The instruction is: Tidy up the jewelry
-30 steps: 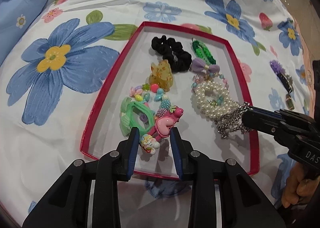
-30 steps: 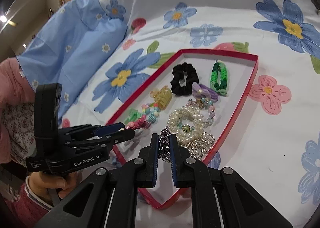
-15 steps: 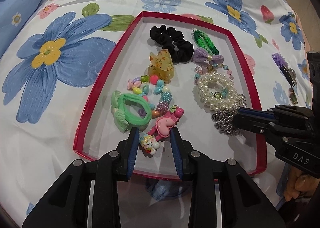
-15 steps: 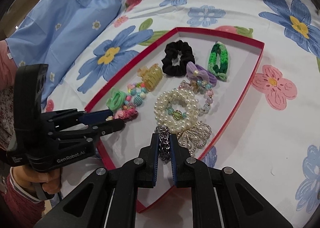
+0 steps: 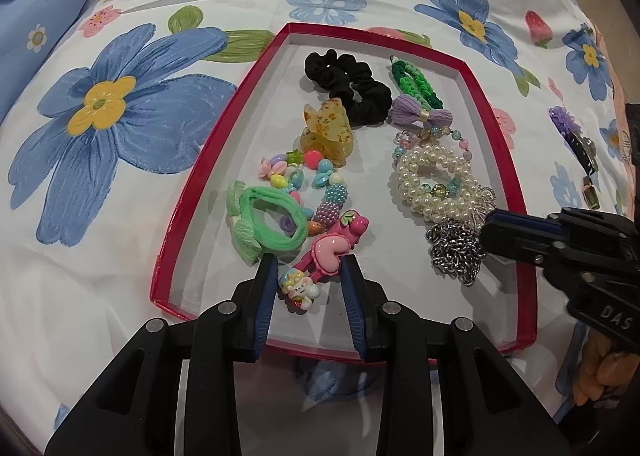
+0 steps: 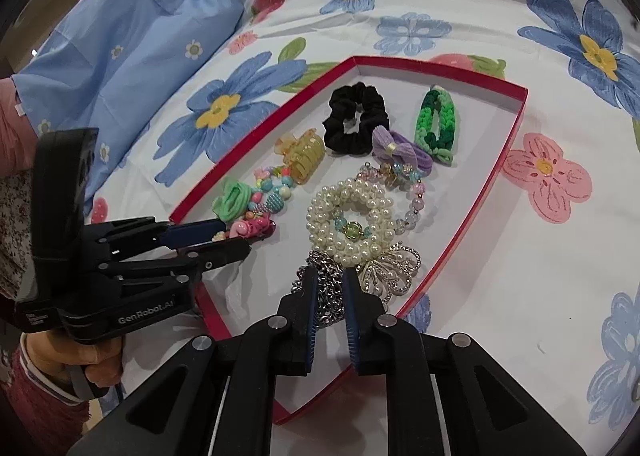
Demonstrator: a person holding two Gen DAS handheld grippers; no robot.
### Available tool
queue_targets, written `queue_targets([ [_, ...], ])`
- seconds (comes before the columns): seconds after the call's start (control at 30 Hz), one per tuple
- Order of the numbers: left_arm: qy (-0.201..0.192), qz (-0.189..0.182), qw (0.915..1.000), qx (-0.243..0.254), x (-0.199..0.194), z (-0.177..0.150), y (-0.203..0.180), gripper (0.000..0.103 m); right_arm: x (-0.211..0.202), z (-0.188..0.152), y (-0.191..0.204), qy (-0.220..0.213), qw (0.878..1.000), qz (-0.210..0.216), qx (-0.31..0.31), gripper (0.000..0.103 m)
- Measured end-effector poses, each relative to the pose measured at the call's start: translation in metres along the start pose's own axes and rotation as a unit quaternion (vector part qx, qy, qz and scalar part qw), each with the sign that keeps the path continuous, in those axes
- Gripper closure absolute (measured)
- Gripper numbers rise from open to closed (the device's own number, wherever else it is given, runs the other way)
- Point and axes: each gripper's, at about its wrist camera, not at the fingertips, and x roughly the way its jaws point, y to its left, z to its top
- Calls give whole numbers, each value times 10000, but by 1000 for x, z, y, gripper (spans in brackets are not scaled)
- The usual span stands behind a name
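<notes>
- The right gripper (image 6: pixel 330 288) has its jaws a narrow gap apart, having just been opening; the silver chain (image 6: pixel 326 294) lies between them, the pads no longer pinching it.
- The left gripper (image 5: pixel 308 276) has its jaws partly open around the pink clip (image 5: pixel 326 256); gaps show on both sides, so nothing is gripped.
- Both pieces lie in the red tray (image 5: pixel 516 191), the chain in its near right part, the clip at its near middle.
- Just beyond the chain sit a pearl bracelet (image 6: pixel 350 219) and, touching it, a silver butterfly brooch (image 6: pixel 390 268).
- Beside the clip are a green hair tie (image 5: pixel 264 219) and a string of coloured beads (image 5: pixel 316 183).
- Farther back lie a yellow claw clip (image 5: pixel 328 131), a black scrunchie (image 5: pixel 348 85), a purple bow (image 5: pixel 420 111) and a green braided loop (image 5: pixel 412 79).
- The tray rests on a flowered bedsheet (image 5: pixel 120 115).
- A purple ornament (image 5: pixel 568 127) lies outside the tray, on the sheet to its right.
</notes>
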Motion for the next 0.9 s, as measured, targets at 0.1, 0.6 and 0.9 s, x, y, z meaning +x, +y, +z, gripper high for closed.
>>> queue_targets([
  [0.1,-1,20,10000,-23,-1,-1,1,70,-9,0,-1,-166,9997,148,69,87],
  [0.6,-578,-96,9967,-556,-42,-16,7,35,-55,-10,-14,-958,9924,377,680,60],
  [0.9,-1074,-652,9770,-1725,-73,-60,29,19,-67,-33,-18,-1305,9834,692,1054,47],
])
